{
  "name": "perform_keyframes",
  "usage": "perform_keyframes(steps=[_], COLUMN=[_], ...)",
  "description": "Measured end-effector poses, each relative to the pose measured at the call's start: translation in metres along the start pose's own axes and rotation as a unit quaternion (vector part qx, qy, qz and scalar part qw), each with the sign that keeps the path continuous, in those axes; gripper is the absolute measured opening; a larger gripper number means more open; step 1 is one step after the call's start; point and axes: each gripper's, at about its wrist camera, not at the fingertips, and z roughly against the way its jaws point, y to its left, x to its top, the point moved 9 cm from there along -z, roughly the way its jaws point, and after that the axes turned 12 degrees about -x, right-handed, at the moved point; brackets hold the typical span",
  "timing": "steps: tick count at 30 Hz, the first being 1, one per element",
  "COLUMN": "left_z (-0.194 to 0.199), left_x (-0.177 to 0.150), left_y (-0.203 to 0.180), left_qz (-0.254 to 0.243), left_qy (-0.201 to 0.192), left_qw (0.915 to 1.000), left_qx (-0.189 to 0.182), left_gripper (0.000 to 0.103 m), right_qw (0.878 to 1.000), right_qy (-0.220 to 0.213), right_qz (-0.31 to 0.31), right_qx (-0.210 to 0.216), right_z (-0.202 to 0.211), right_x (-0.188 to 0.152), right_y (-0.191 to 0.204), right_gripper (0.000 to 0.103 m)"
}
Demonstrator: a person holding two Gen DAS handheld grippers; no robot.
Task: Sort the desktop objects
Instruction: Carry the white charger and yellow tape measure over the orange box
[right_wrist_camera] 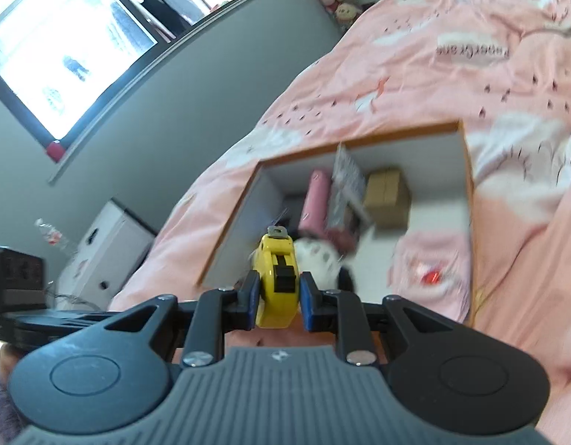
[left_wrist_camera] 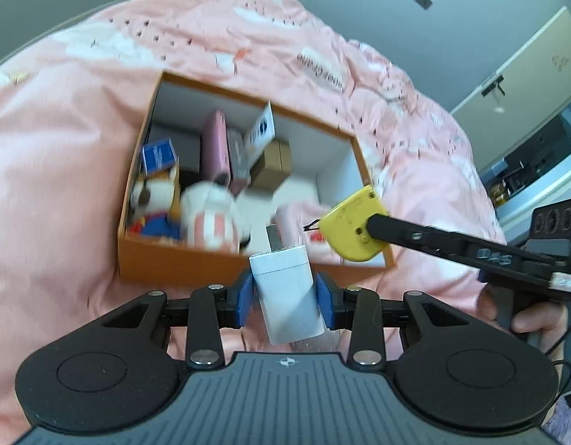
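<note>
The left gripper (left_wrist_camera: pixel 285 293) is clamped on a white charger (left_wrist_camera: pixel 287 293), gripped across its lower body with the plug end pointing toward the orange box (left_wrist_camera: pixel 181 263). The right gripper (right_wrist_camera: pixel 276 296) is clamped on a yellow tape measure (right_wrist_camera: pixel 278 285), its pads bearing on the flat sides of the case. Both items hang in the air above the near wall of the box, which sits on the pink bed cover (left_wrist_camera: pixel 55 148) near the bed's middle. Risk one: the charger sits tilted between the pads, and its smooth shell could pivot or slip if the hand swings sharply. Risk two: the two grippers are close together over the same opening, and the tape measure (left_wrist_camera: pixel 354 228) crosses in from the right, so a collision is possible if both go in at once. Risk three: the left end of the box is crowded with a plush toy (left_wrist_camera: pixel 155 204) and small cartons; a drop there may bounce out onto the soft cover. The right half is freer.
</note>
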Motion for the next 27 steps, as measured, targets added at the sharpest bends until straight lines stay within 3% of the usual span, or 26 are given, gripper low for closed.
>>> perform_keyframes(steps=[4, 7, 17, 27], left_z=[-0.008, -0.015, -0.032, -0.043], left_x=[0.020, 0.029, 0.043, 0.047], left_y=[0.008, 0.018, 0.039, 0.049], left_qz=[0.012, 0.018, 0.036, 0.041], left_qy=[-0.017, -0.025, -0.022, -0.015], left_qw=[0.9998, 0.9995, 0.9990, 0.9989], left_qx=[0.004, 0.011, 0.012, 0.014], left_gripper=[0.042, 0.042, 0.042, 0.042], right_qw=[0.998, 0.996, 0.987, 0.979], right_qy=[0.004, 0.031, 0.130, 0.160], right_qz=[0.017, 0.018, -0.019, -0.028], right_qx=[-0.055, -0.080, -0.097, -0.121], right_z=[-0.035, -0.065, -0.141, -0.168], right_x=[0.018, 0.021, 0.017, 0.015], right_y=[-0.014, -0.028, -0.048, -0.058], right_gripper=[0.024, 0.024, 0.024, 0.025])
